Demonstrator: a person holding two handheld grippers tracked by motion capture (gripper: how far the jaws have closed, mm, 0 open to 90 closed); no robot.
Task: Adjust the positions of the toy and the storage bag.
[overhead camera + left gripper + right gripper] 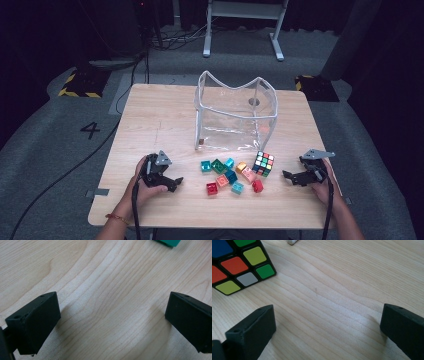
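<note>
On the wooden table (150, 125) in front of me sit my two tongs, one in each hand. My left tongs (172, 182) rest near the left side, and the jaws are wide open with nothing between them, just bare wood. My right tongs (290, 176) rest near the right side, and those jaws are wide open too, holding nothing. Between my tongs lies a little pile of colored blocks (227, 176), red, green, blue, pink and orange, all close together. A puzzle cube (263, 163) with many colored squares sits at the right end of the pile, near my right tongs but not touching them. Behind the blocks stands a clear plastic bag (235, 117), open at the top.
</note>
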